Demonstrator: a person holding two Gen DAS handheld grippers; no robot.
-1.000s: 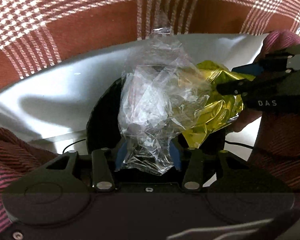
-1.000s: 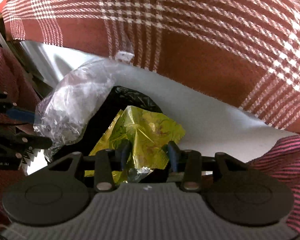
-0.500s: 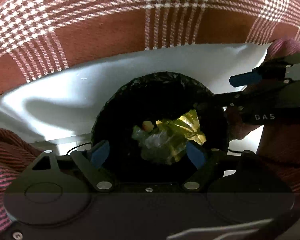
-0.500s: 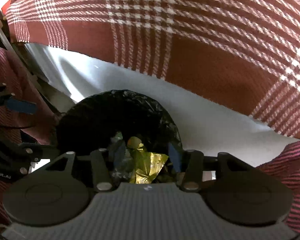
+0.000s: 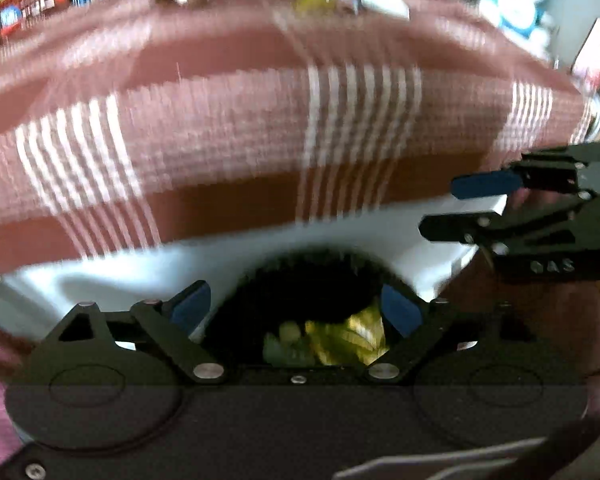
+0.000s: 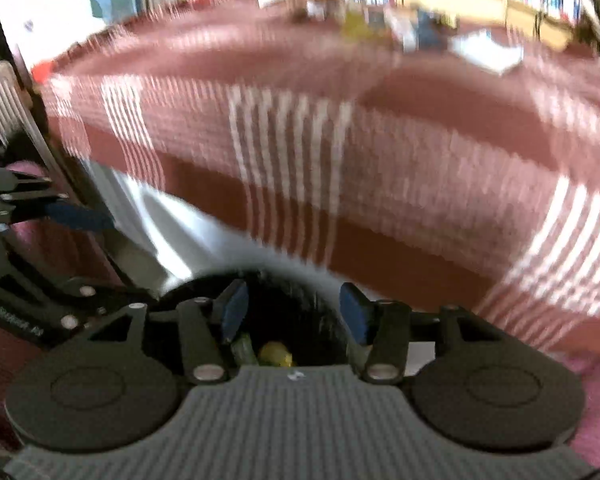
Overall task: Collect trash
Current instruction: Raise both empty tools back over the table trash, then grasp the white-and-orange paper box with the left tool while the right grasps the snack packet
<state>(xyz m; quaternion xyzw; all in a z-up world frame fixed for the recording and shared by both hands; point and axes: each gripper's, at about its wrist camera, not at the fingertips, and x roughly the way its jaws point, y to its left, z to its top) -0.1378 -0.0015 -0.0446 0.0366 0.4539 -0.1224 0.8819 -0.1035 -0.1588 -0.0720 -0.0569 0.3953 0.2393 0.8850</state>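
Black plastic lines the round bin (image 5: 308, 280) that sits low in both wrist views, just below and in front of the two tongs, against a white surface (image 5: 112, 268) under the hanging edge of a red checked cloth (image 5: 228, 128). Inside the bin lie the collected scraps: a crumpled yellow wrapper (image 5: 348, 336) and a wad of clear film (image 5: 284, 346) beside it. Both pictures are smeared, so finer detail is lost.

The left tongs (image 5: 296, 308) stand wide apart over the bin mouth, their jaws having just spread further, with nothing between the blue pads (image 5: 192, 304); the trash lies below them, untouched. The right tongs (image 6: 292, 312) have also just been opening, to a middling gap, and they too are empty, the bin's contents showing beneath them.

More litter appears to sit on top of the cloth, at its far side (image 6: 488, 52), well apart from both tongs and above the bin. From these views neither hand is clearly nearer to it; the next reach would likely go up and forward over the cloth edge.
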